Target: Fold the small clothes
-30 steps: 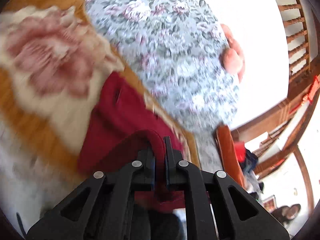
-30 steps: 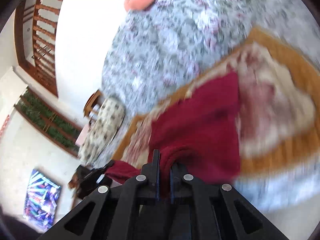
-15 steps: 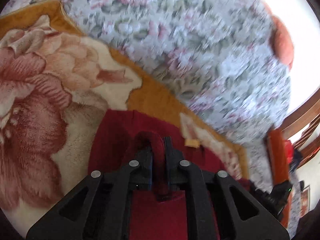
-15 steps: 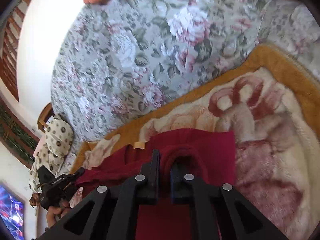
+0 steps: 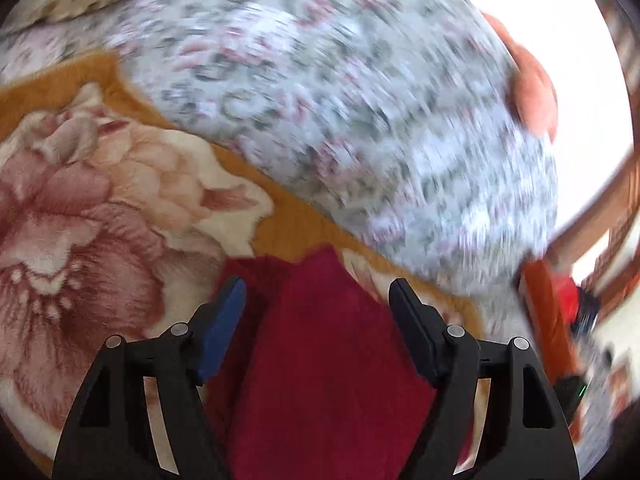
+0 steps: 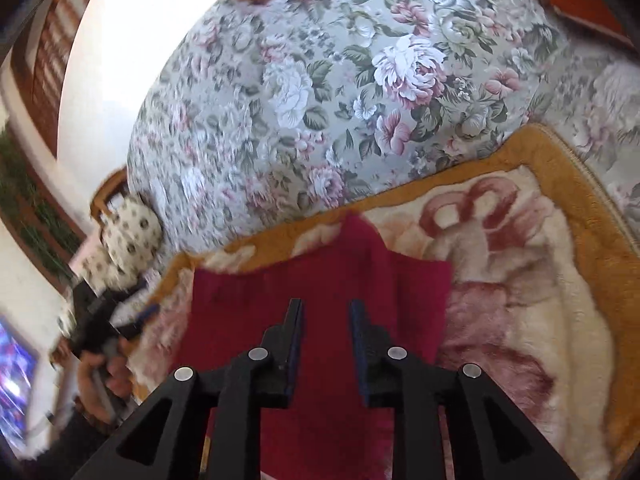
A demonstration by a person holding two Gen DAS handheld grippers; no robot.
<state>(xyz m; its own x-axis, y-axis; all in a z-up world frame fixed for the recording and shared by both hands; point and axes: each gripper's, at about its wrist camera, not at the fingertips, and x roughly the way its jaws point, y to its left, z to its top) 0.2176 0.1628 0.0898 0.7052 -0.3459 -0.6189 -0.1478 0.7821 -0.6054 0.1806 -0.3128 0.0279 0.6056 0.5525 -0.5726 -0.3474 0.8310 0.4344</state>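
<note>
L gripper (image 5: 316, 294): jaws stand wide apart, have just been opening. Dark red garment (image 5: 328, 360) lies under & between the fingers, but neither pad presses it, cloth sits loose below them. Blue pad faces show on the inner side of each finger (image 5: 224, 320). Garment runs from just ahead of the tips back under the gripper body; its far edge ends a little beyond the tips, one pointed flap sticking fwd.

R gripper (image 6: 325, 308): jaws a narrow way apart, also just been opening. Same dark red garment (image 6: 320, 280) lies flat beneath & ahead of the tips; nothing pinched, gap betw. pads looks clear down to the cloth. Garment spreads to both sides of the fingers, a bit further to the left of them; a peak of cloth points fwd past the tips.

Garment rests on a plush blanket (image 6: 520, 300) w/ big pink-red flower print & mustard border, seen right of the R gripper and left of the L gripper (image 5: 80, 220). Beyond the blanket, ahead of both tools, a grey-green floral cushion (image 6: 360, 80), blurred in the left wrist view. Far left of the R gripper: a person's hand (image 6: 108, 364) on the other black gripper, & a spotted cream pillow (image 6: 128, 236) behind it.
</note>
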